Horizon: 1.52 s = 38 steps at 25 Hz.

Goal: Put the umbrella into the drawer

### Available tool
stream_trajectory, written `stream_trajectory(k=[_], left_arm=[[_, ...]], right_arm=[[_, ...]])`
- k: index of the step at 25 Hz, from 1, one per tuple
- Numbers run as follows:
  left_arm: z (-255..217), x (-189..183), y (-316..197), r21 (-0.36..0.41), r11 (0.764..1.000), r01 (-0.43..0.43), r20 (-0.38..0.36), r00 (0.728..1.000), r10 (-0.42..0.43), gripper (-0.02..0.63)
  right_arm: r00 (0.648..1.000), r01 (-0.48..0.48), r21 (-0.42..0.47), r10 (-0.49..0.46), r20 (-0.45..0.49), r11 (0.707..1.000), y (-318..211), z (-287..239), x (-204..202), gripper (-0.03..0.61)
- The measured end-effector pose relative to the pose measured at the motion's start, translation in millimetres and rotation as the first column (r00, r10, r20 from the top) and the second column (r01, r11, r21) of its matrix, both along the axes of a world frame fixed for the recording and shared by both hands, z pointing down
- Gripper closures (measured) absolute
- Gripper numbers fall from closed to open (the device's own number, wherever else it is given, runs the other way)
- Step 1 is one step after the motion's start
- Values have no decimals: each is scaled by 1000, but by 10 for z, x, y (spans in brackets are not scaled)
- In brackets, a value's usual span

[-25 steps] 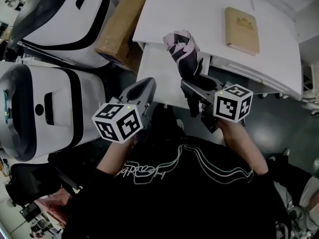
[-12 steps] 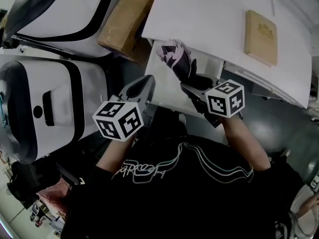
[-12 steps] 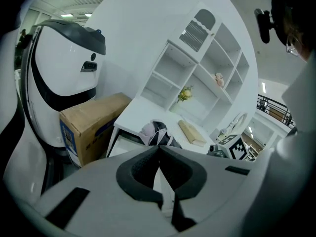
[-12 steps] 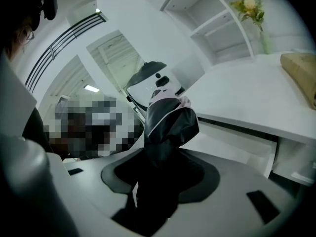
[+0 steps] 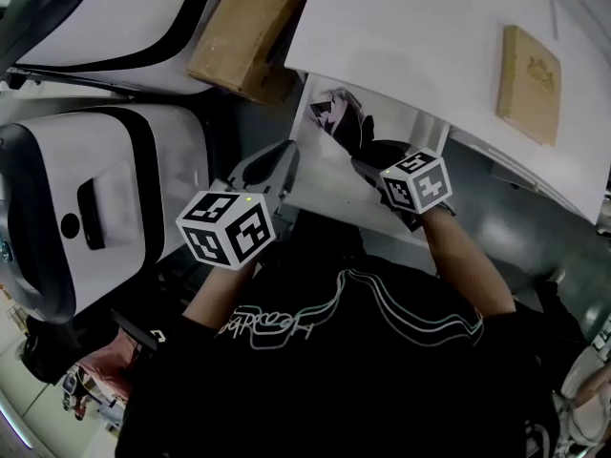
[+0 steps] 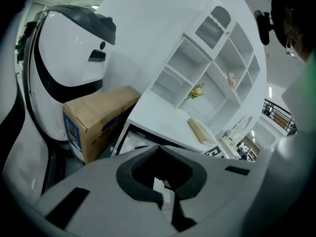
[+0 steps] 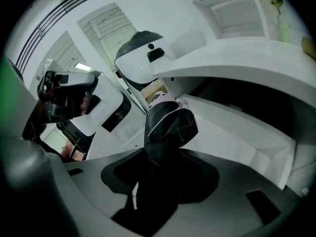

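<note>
A folded black umbrella with pale pink and white patches point(image 5: 336, 114) sticks forward out of my right gripper point(image 5: 374, 156), which is shut on its lower part. Its tip hangs over the back of the open white drawer point(image 5: 320, 187) under the desk point(image 5: 410, 46). In the right gripper view the umbrella point(image 7: 168, 127) rises from between the jaws of the right gripper point(image 7: 153, 181), with the drawer's white floor point(image 7: 222, 127) beyond it. My left gripper point(image 5: 280, 163) is at the drawer's left front corner, shut with nothing in it; the left gripper view shows the left gripper point(image 6: 165, 195) closed.
A tan book point(image 5: 530, 84) lies on the desk at the right. A cardboard box point(image 5: 243, 27) stands left of the desk, next to two large white and black machines point(image 5: 95, 198). Open white shelves point(image 6: 212, 63) rise behind the desk.
Both grippers have sunk. The right one has carried the umbrella from in front of the desk top down to the open drawer and tilted further downward.
</note>
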<state>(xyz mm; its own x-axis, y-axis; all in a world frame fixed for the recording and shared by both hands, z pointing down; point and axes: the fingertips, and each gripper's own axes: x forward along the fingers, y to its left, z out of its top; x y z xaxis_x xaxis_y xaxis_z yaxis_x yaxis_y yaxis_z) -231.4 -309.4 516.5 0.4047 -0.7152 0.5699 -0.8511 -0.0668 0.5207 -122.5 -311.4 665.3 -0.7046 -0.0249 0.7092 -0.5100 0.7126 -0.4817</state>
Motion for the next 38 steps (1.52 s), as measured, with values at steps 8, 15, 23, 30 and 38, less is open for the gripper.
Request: stream_trajectory(k=[8,15,23,30,38], left_arm=[[195,-185,-175,-34,999,15,-8,1000,-15,594],[341,-247,-289,-53,999,4,-21,1000,-5,594],[407,-313,-464,-52,999,9,-21,1000,-11,594],[411,-236,-431,-51,999,-2,-20,1000,1,594],[270,-31,-247,-25,999,-26,-19,999,25,594]], right_arm=[[991,37,0,-37,-127,999,-160,622,-27,364],[978,88,29,-81,-194,996,-183,995,-58,362],[954,180,66,-158,-254,982,-172,1170,-78,351],[945,201,77,-173,-278,977,-200,1143,-45,325],[976,126,114,-103,-194,985,-178,639,106,321]])
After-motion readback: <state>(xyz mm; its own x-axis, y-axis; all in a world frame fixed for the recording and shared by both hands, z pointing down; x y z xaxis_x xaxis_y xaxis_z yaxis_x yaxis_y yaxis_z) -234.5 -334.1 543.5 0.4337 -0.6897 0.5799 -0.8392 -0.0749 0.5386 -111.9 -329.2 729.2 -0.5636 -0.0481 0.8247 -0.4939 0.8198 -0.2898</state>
